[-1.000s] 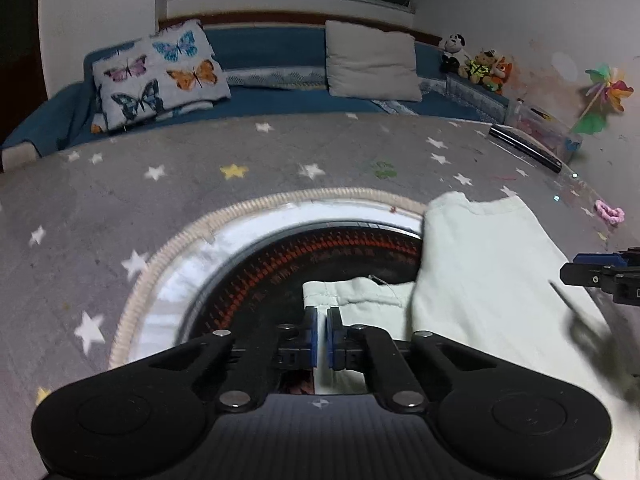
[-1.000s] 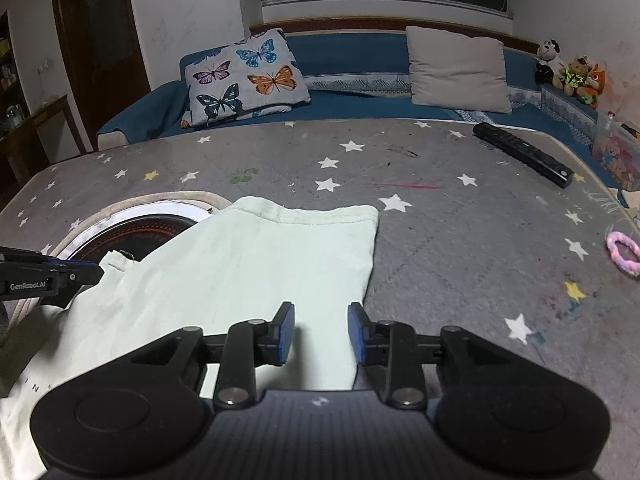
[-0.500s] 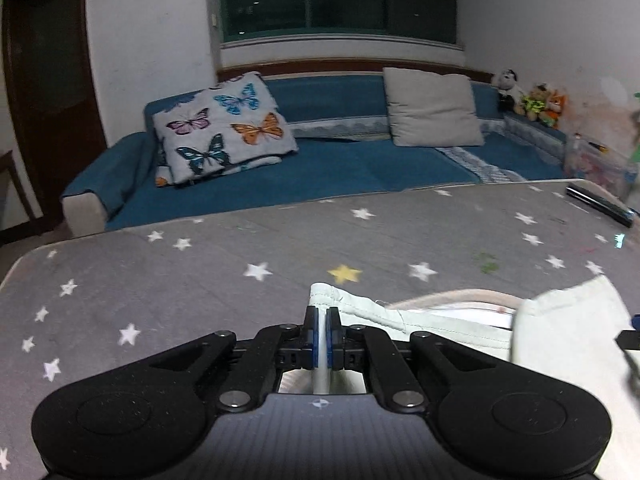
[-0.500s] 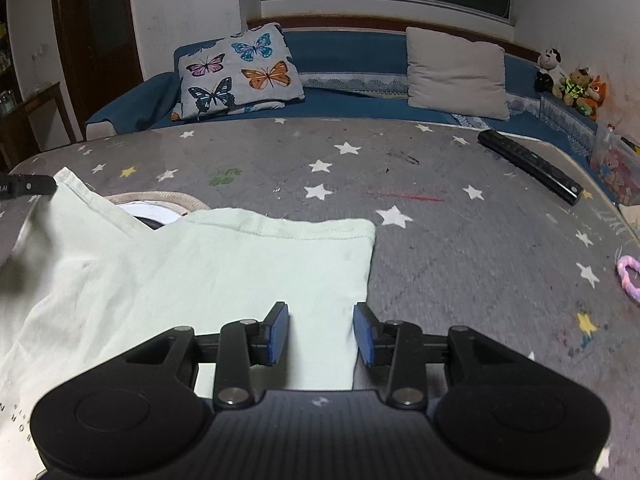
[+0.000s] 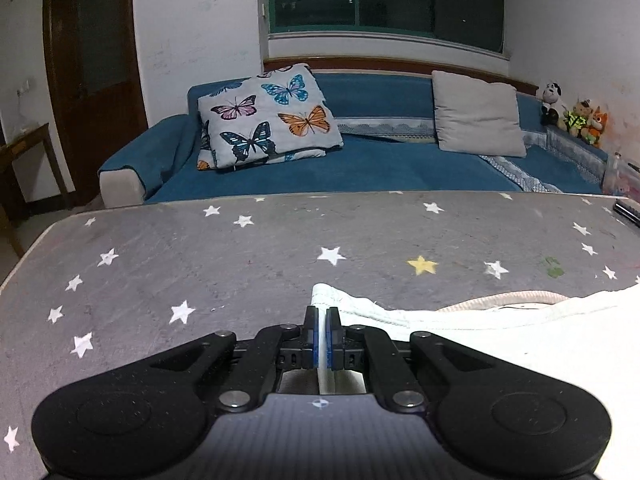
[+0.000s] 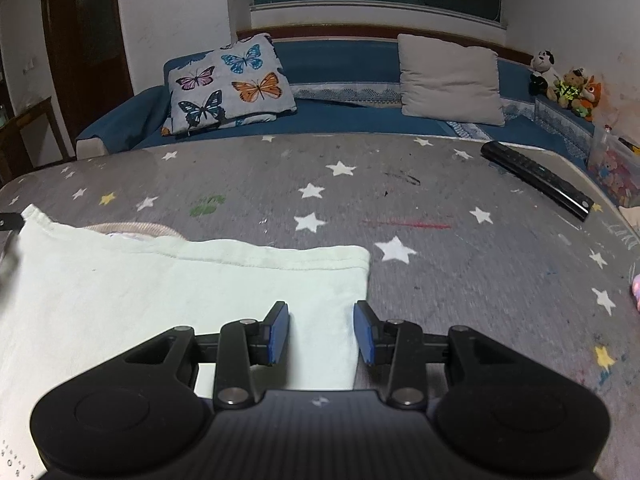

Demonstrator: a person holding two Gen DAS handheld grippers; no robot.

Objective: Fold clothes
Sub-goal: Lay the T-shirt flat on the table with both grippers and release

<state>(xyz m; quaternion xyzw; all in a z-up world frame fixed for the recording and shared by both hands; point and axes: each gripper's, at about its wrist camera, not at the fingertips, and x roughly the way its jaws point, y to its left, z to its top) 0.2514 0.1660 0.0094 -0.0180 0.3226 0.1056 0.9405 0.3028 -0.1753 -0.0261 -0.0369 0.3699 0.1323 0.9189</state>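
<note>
My left tongs (image 5: 321, 330) are clamped on a corner of the pale green garment (image 6: 168, 288), low in the centre of the left view. My right tongs (image 6: 321, 330) hang parted over its right edge, holding nothing. The garment spreads across the lower left of the right view on the grey star-patterned surface (image 6: 440, 208). The thin pinch could slip if I pull hard, dropping the corner and bunching the cloth. A second ago the corner lay lower, over a round mat (image 6: 132, 227); now the cloth covers most of it.
</note>
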